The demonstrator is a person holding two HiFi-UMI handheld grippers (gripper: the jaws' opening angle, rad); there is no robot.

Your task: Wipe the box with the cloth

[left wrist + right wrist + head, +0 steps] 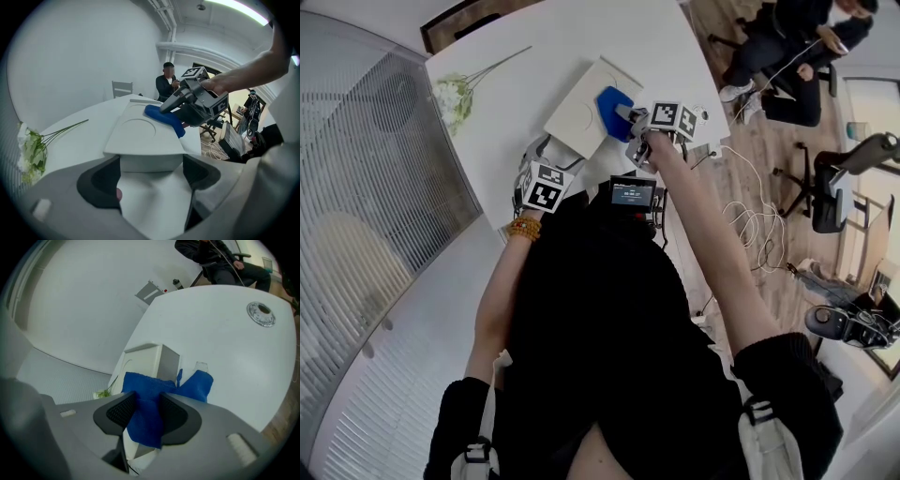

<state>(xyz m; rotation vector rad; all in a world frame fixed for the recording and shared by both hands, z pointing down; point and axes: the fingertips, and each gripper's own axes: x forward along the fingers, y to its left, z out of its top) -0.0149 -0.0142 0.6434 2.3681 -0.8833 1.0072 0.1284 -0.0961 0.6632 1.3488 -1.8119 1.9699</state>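
Note:
A white box (577,117) lies on the white table (506,84), its top marked with a round recess (138,129). My left gripper (151,176) has its jaws on either side of the box's near end and grips it there. A blue cloth (612,101) rests on the box's right top edge. In the right gripper view this cloth (145,385) is pinched between the pads of my right gripper (147,411) and hangs over the box (157,359). In the left gripper view, the right gripper (168,107) sits just above the cloth (164,119).
A sprig of white flowers (455,98) lies on the table left of the box. A round metal grommet (259,314) is set in the tabletop. A person sits on a chair (787,56) beyond the table. Cables (750,225) and office chairs stand on the floor at right.

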